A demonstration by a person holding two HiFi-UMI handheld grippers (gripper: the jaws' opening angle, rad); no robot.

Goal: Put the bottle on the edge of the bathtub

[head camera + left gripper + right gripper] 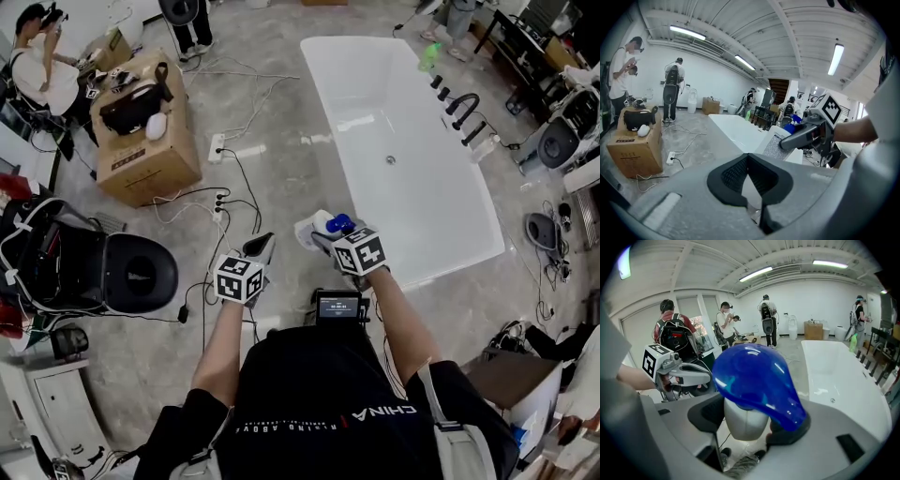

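Floor (272, 178): grey marbled tiles, crossed by loose cables (246, 202).
Walls (712, 79): plain white.
Ceiling (754, 23): white ribbed panels with lit tube lights (686, 32).
Furniture: cardboard box (141, 167) on the floor at left; white toilet (692, 100) by the far wall.

The bottle (317, 227) — white body, glossy blue cap (754, 380) — is being held tilted between the right gripper's (325, 234) jaws, which are pressing on its neck. It is hanging in the air near the white bathtub's (459, 258) near corner, not touching the rim.
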